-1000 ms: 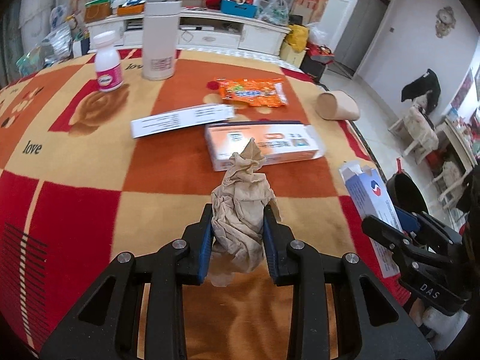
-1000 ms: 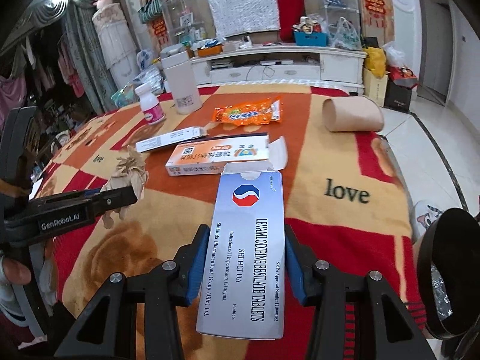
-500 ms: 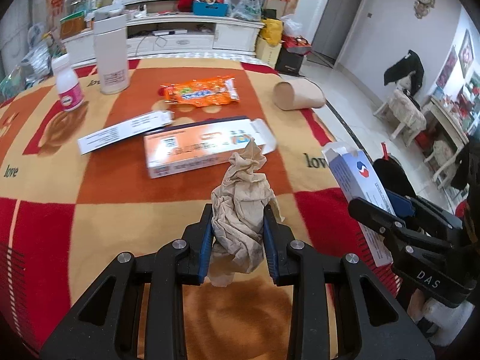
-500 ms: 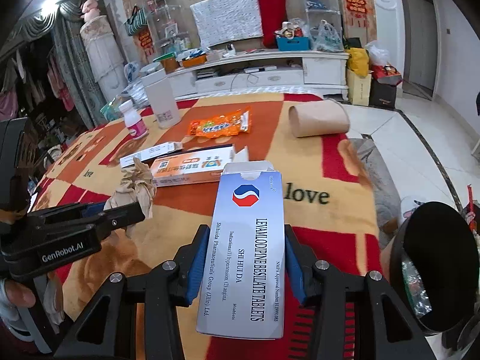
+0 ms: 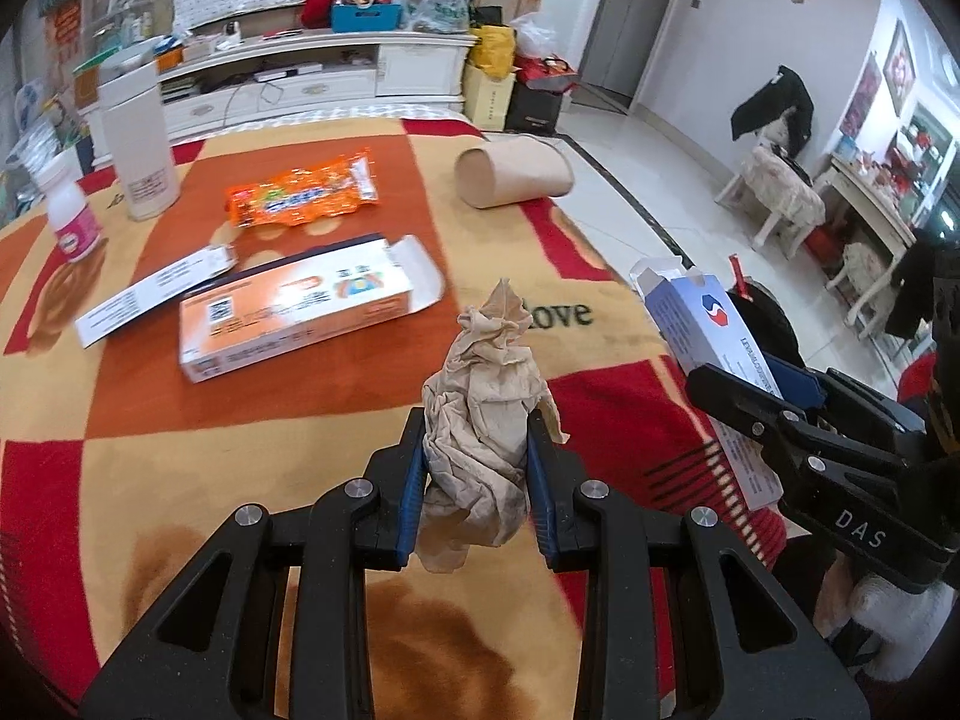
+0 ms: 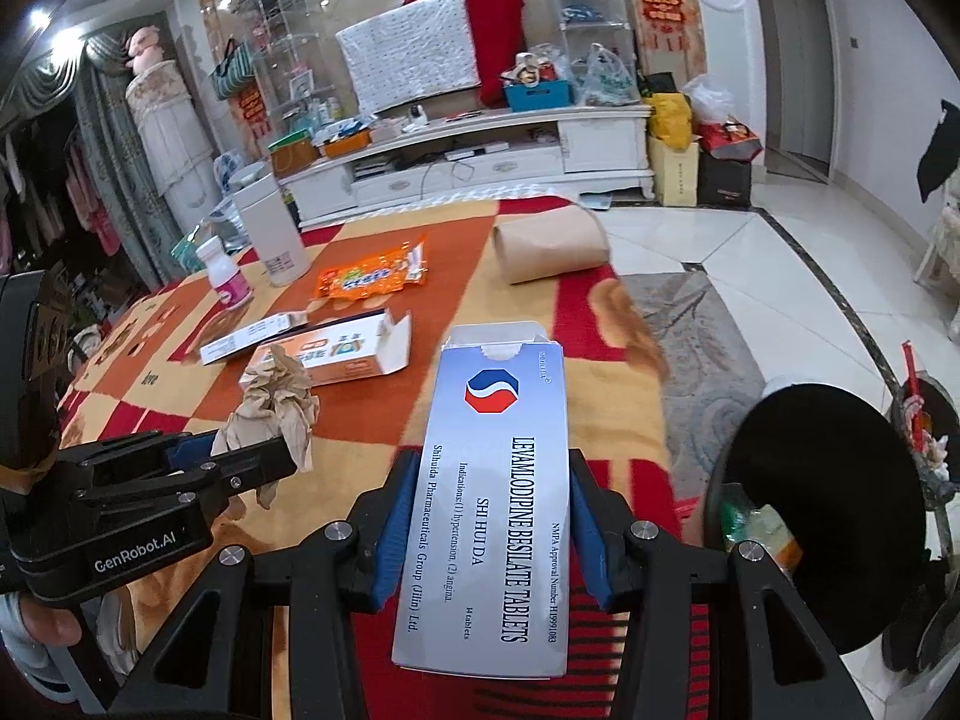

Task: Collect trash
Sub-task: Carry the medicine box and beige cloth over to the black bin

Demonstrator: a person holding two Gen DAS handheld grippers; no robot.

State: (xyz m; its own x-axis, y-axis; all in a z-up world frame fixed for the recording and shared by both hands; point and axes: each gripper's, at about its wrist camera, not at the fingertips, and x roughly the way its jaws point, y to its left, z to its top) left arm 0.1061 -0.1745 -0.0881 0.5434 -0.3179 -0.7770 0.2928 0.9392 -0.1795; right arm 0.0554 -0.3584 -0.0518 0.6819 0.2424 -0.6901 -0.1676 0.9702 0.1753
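Note:
My left gripper [image 5: 477, 480] is shut on a crumpled brown paper wad [image 5: 486, 414], held above the blanket-covered table; the wad also shows in the right wrist view [image 6: 279, 405]. My right gripper [image 6: 492, 516] is shut on a blue-white tablet box [image 6: 501, 498], also seen at the right of the left wrist view [image 5: 708, 336]. A black trash bin [image 6: 822, 516] with rubbish inside stands on the floor right of the table edge. On the table lie an orange-white carton [image 5: 294, 312], a white slim box [image 5: 153, 294], an orange snack wrapper [image 5: 303, 195] and a brown paper cup [image 5: 513, 174] on its side.
A white cylinder canister [image 5: 135, 138] and a small pink-labelled bottle [image 5: 72, 213] stand at the table's far left. The table's right edge [image 5: 606, 258] drops to a tiled floor. A white TV cabinet [image 6: 480, 162] stands behind the table.
Both grippers have swung right toward the table's right edge with their loads. The black bin has come nearer and larger in the right wrist view.

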